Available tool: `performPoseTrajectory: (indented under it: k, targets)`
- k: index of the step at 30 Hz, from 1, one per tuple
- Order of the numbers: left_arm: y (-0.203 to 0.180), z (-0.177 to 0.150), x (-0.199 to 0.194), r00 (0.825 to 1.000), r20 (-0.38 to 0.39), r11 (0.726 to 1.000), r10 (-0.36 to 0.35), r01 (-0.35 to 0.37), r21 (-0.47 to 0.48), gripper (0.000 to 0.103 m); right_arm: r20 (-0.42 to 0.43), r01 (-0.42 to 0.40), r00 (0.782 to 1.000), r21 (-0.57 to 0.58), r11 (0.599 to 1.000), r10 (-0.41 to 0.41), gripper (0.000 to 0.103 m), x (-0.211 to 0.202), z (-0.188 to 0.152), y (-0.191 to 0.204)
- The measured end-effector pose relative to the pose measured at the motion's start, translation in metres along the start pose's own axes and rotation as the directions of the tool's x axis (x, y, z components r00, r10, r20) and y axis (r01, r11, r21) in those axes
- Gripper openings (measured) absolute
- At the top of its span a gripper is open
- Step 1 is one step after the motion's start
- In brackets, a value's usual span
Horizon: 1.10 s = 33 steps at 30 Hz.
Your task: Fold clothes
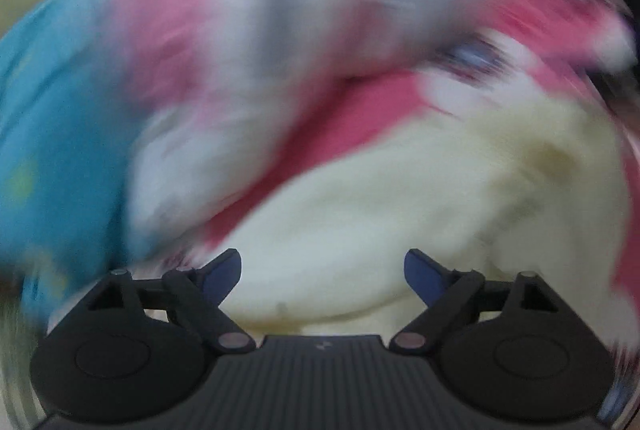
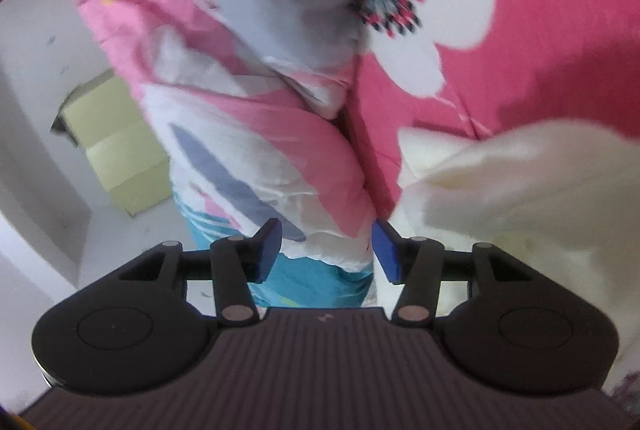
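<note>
**Both grippers open over a loose heap, nothing held**

Nearest to me, my right gripper (image 2: 326, 250) stands half open. The hem of the pink, white and grey floral garment (image 2: 256, 134) hangs between the blue pads (image 2: 269, 250), yet I see a gap on each side, so I judge the cloth is not pinched. A strip of blue striped fabric (image 2: 316, 282) shows just under that hem. If I close here I may catch both layers together and drag the wrong piece into the fold.

My left gripper (image 1: 322, 276) stands wide, and nothing lies between its fingers. Directly ahead of them is the cream fleece cloth (image 1: 420, 214), close below the tips. This view is badly smeared, so I cannot tell where any edge or corner of it runs. Reaching down now risks grabbing a bunch from the middle, which would fold crooked.

Further out, the floral garment crosses behind the fleece, and a turquoise garment (image 1: 60, 134) lies to the left of it. The pieces overlap, so lifting one could pull its neighbours along.

In the right view the fleece (image 2: 520, 182) sits beside the right pad, and a pale yellow box (image 2: 116, 146) lies on the white surface (image 2: 40, 70) well to the left
</note>
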State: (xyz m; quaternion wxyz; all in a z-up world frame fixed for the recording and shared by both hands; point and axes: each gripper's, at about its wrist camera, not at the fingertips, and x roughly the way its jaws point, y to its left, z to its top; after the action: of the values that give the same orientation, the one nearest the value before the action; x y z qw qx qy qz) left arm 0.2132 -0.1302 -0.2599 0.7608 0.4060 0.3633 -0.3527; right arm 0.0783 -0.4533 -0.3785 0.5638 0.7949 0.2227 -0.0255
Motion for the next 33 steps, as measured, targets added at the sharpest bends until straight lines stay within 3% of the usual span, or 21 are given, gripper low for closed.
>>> performPoseTrajectory:
  k: [1, 3, 5, 7, 9, 11, 13, 14, 16, 18, 20, 22, 25, 26, 27, 28, 29, 32, 33]
  targets:
    - [-0.018, 0.003, 0.009, 1.0, 0.005, 0.996, -0.02, 0.019, 0.086, 0.09, 0.012, 0.016, 1.0, -0.053, 0.998, -0.016, 0.052, -0.007, -0.003, 0.005]
    - [-0.043, 0.005, 0.029, 0.999, 0.009, 0.977, -0.054, 0.051, 0.209, 0.09, 0.059, 0.14, 0.99, -0.25, 0.958, -0.129, 0.052, -0.024, -0.016, 0.02]
    - [-0.06, 0.004, 0.049, 0.998, 0.004, 0.952, -0.066, 0.062, 0.299, 0.089, 0.136, 0.302, 0.953, -0.473, 0.828, -0.271, 0.052, -0.038, -0.036, 0.031]
    - [-0.068, 0.003, 0.068, 0.998, 0.005, 0.933, -0.056, 0.051, 0.356, 0.088, 0.202, 0.429, 0.895, -0.628, 0.649, -0.397, 0.052, -0.044, -0.055, 0.034]
    - [-0.059, 0.007, 0.082, 0.999, 0.0, 0.946, -0.032, 0.03, 0.324, 0.075, 0.241, 0.488, 0.84, -0.728, 0.483, -0.485, 0.052, -0.041, -0.069, 0.03]
    - [-0.046, 0.012, 0.094, 1.0, -0.008, 0.963, -0.006, 0.008, 0.268, 0.044, 0.258, 0.502, 0.791, -0.791, 0.349, -0.554, 0.052, -0.032, -0.078, 0.02]
    - [-0.029, 0.018, 0.104, 1.0, -0.013, 0.982, 0.017, -0.014, 0.187, 0.025, 0.292, 0.517, 0.754, -0.817, 0.257, -0.589, 0.052, -0.022, -0.08, 0.012]
    - [-0.017, 0.021, 0.105, 1.0, -0.014, 0.991, 0.028, -0.025, 0.134, 0.019, 0.31, 0.525, 0.743, -0.82, 0.228, -0.593, 0.052, -0.018, -0.079, 0.01]
    - [0.002, 0.025, 0.108, 0.999, -0.017, 0.997, 0.05, -0.049, 0.056, 0.019, 0.34, 0.545, 0.732, -0.813, 0.208, -0.591, 0.052, -0.012, -0.071, 0.007]
    - [0.011, 0.024, 0.106, 0.999, -0.034, 0.999, -0.001, 0.002, 0.033, 0.023, 0.355, 0.549, 0.726, -0.815, 0.185, -0.589, 0.052, -0.005, -0.064, 0.005]
    - [0.005, 0.017, 0.097, 0.995, -0.044, 0.991, -0.094, 0.098, 0.086, 0.04, 0.361, 0.54, 0.724, -0.827, 0.157, -0.588, 0.052, 0.001, -0.057, 0.004]
    - [-0.006, 0.006, 0.087, 0.982, -0.06, 0.97, -0.178, 0.185, 0.157, 0.058, 0.354, 0.498, 0.72, -0.863, 0.089, -0.596, 0.052, 0.009, -0.058, 0.005]
    - [-0.025, -0.012, 0.078, 0.965, -0.099, 0.928, -0.242, 0.26, 0.268, 0.068, 0.337, 0.42, 0.709, -0.908, -0.013, -0.619, 0.051, 0.02, -0.058, 0.005]
    - [-0.031, -0.018, 0.079, 0.964, -0.112, 0.916, -0.243, 0.266, 0.3, 0.069, 0.333, 0.403, 0.709, -0.915, -0.031, -0.622, 0.048, 0.024, -0.057, 0.005]
    - [-0.037, -0.023, 0.081, 0.966, -0.125, 0.909, -0.228, 0.257, 0.328, 0.069, 0.327, 0.39, 0.711, -0.92, -0.037, -0.622, 0.041, 0.028, -0.054, 0.006]
    - [-0.042, -0.027, 0.083, 0.968, -0.131, 0.905, -0.214, 0.247, 0.345, 0.069, 0.322, 0.383, 0.714, -0.923, -0.039, -0.622, 0.021, 0.031, -0.051, 0.007]
    - [-0.044, -0.028, 0.086, 0.973, -0.123, 0.91, -0.196, 0.228, 0.347, 0.069, 0.325, 0.395, 0.719, -0.918, -0.024, -0.615, 0.016, 0.033, -0.049, 0.011]
    - [-0.046, -0.024, 0.093, 0.988, -0.08, 0.933, -0.134, 0.153, 0.326, 0.064, 0.336, 0.444, 0.76, -0.894, 0.067, -0.557, 0.014, 0.03, -0.044, 0.023]
    - [-0.043, -0.022, 0.095, 0.991, -0.069, 0.945, -0.115, 0.131, 0.301, 0.063, 0.338, 0.448, 0.763, -0.891, 0.074, -0.55, 0.014, 0.03, -0.045, 0.023]
